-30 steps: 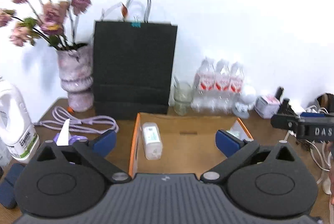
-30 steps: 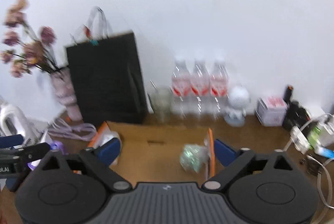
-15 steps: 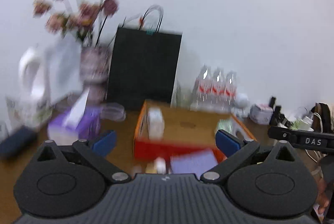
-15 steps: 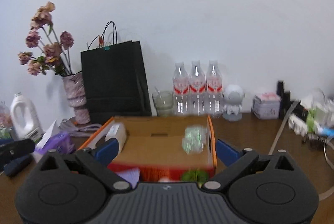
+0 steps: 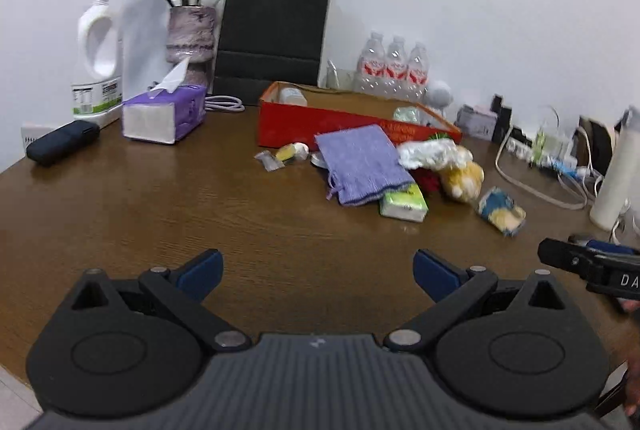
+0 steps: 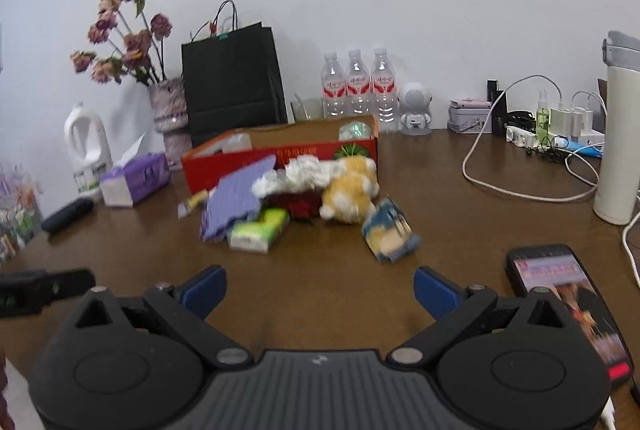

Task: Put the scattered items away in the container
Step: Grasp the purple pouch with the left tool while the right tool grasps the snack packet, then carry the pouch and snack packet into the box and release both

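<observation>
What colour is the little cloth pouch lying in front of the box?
Lavender purple: the pouch shows best in the left wrist view.

black paper bag (image 5: 274, 33) | flower vase (image 5: 191, 35) | water bottles (image 6: 359, 83) | phone (image 6: 568, 304) | tissue box (image 5: 164, 113)

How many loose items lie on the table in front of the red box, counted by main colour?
Purple: 1, the knitted purple pouch
Green: 1, the green and white tissue pack
White: 1, the crumpled white wrapper
Yellow: 2, the yellow plush toy, the small yellow candy
Blue: 1, the blue and yellow packet
Red: 1, the dark red item
Total: 7
</observation>
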A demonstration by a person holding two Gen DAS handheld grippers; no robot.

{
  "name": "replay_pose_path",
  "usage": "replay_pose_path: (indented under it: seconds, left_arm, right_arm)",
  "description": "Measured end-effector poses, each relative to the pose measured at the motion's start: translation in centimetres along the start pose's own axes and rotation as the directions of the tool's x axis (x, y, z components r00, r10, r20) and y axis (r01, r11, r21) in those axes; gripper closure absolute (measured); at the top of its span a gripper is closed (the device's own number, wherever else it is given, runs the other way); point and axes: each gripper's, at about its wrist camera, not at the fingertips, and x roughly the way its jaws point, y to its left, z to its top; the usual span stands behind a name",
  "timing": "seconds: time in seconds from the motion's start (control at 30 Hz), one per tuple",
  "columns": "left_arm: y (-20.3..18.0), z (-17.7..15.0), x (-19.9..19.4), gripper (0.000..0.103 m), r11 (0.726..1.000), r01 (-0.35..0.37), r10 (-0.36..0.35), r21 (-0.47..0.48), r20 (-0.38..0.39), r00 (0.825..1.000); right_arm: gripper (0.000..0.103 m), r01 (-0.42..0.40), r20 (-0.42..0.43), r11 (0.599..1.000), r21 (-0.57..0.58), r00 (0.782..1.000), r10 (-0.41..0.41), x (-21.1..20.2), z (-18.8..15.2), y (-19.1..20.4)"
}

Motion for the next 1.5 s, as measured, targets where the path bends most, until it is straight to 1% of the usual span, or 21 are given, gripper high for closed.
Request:
replay_pose_path:
  seconds: [0.1,0.23,0.3,0.33,0.37,0.43,0.5,0.53,0.57,0.6,0.67,0.7,0.73,0.83,0.93,1.0,1.1,1.2,1.27,1.4,1.5]
  left_arm:
    - [-0.5,0.5,2.0,0.0,0.999,0.033,-0.032,0.033,-0.023,0.999]
    - [-1.1,4.0,6.3,0.002,0.983,0.05,-0.059,0.174,0.052,0.997]
    - [-1.1,6.2,9.6,0.011,0.977,0.061,-0.066,0.206,0.018,0.998]
    - [-1.0,7.1,11.2,0.017,0.978,0.08,-0.079,0.194,-0.013,0.997]
    - [-0.8,8.0,13.2,0.022,0.981,0.11,-0.101,0.163,-0.062,0.993]
    - [-0.3,9.1,16.5,0.028,0.989,0.132,-0.12,0.072,-0.155,0.981]
    - [0.4,9.4,19.1,0.037,0.988,0.151,-0.151,-0.019,-0.226,0.962]
    - [0.7,9.4,20.0,0.046,0.984,0.167,-0.176,-0.058,-0.248,0.953]
    - [1.2,9.3,20.6,0.049,0.978,0.184,-0.204,-0.1,-0.262,0.943]
    - [1.5,9.2,21.0,0.05,0.972,0.197,-0.226,-0.13,-0.271,0.936]
    - [2.2,9.1,21.5,0.074,0.954,0.235,-0.281,-0.185,-0.281,0.918]
    - [2.4,9.0,21.5,0.079,0.945,0.251,-0.304,-0.211,-0.284,0.909]
    - [2.6,8.9,21.4,0.091,0.941,0.253,-0.311,-0.223,-0.283,0.907]
    - [2.3,8.9,20.2,0.098,0.95,0.248,-0.293,-0.191,-0.261,0.92]
    - [1.7,9.6,16.8,0.099,0.966,0.234,-0.253,-0.114,-0.203,0.946]
    - [1.3,10.1,13.7,0.1,0.965,0.255,-0.26,-0.058,-0.136,0.956]
    - [0.8,10.4,9.2,0.1,0.969,0.248,-0.246,0.013,-0.069,0.967]
    - [1.1,9.3,4.8,0.1,0.971,0.241,-0.24,0.015,-0.031,0.97]
    - [1.3,7.7,2.4,0.1,0.968,0.249,-0.249,0.006,-0.01,0.968]
    - [1.7,5.1,-1.0,0.1,0.971,0.239,-0.239,-0.028,-0.014,0.971]
    - [1.4,4.1,-2.6,0.1,0.972,0.236,-0.236,0.002,-0.018,0.972]
  right_arm:
    - [0.005,0.019,-0.001,1.0,0.004,1.0,-0.019,1.1,0.6,-0.8]
    - [0.009,0.057,-0.012,0.998,0.01,0.998,-0.057,4.4,2.4,-2.2]
    - [0.012,0.073,-0.042,0.997,-0.006,0.996,-0.073,6.6,3.4,-2.7]
    - [0.021,0.074,-0.057,0.997,-0.019,0.996,-0.075,7.6,3.9,-2.8]
    - [0.026,0.072,-0.072,0.997,-0.034,0.995,-0.075,8.6,4.3,-2.9]
    - [0.028,0.075,-0.108,0.996,-0.052,0.991,-0.08,10.5,4.9,-3.2]
    - [0.035,0.081,-0.137,0.995,-0.054,0.987,-0.088,12.0,5.4,-3.4]
    - [0.041,0.081,-0.149,0.995,-0.056,0.985,-0.089,12.6,5.5,-3.5]
    - [0.045,0.077,-0.163,0.995,-0.059,0.983,-0.085,13.2,5.7,-3.6]
    - [0.054,0.073,-0.176,0.995,-0.062,0.981,-0.083,13.7,5.7,-3.6]
    - [0.067,0.073,-0.213,0.995,-0.067,0.973,-0.086,14.7,5.8,-3.7]
    - [0.081,0.069,-0.229,0.995,-0.068,0.97,-0.082,15.1,5.7,-3.7]
    - [0.083,0.065,-0.233,0.996,-0.068,0.969,-0.08,15.3,5.6,-3.6]
    - [0.093,0.063,-0.223,0.995,-0.071,0.972,-0.078,15.0,5.5,-3.3]
    - [0.096,0.047,-0.204,0.997,-0.055,0.977,-0.058,13.7,5.9,-2.9]
    - [0.096,0.032,-0.181,0.998,-0.045,0.983,-0.04,12.3,6.2,-2.5]
    - [0.096,0.001,-0.138,1.0,-0.03,0.99,-0.005,9.6,6.6,-1.9]
    - [0.096,-0.048,-0.06,0.999,0.012,0.997,0.049,6.5,6.8,-1.3]
    - [0.096,-0.098,-0.002,0.993,0.061,0.995,0.099,4.6,6.2,-0.9]
    - [0.096,-0.131,0.032,0.985,0.111,0.991,0.128,2.3,4.3,0.2]
    - [0.096,-0.159,0.07,0.976,0.149,0.986,0.15,0.9,3.0,0.9]
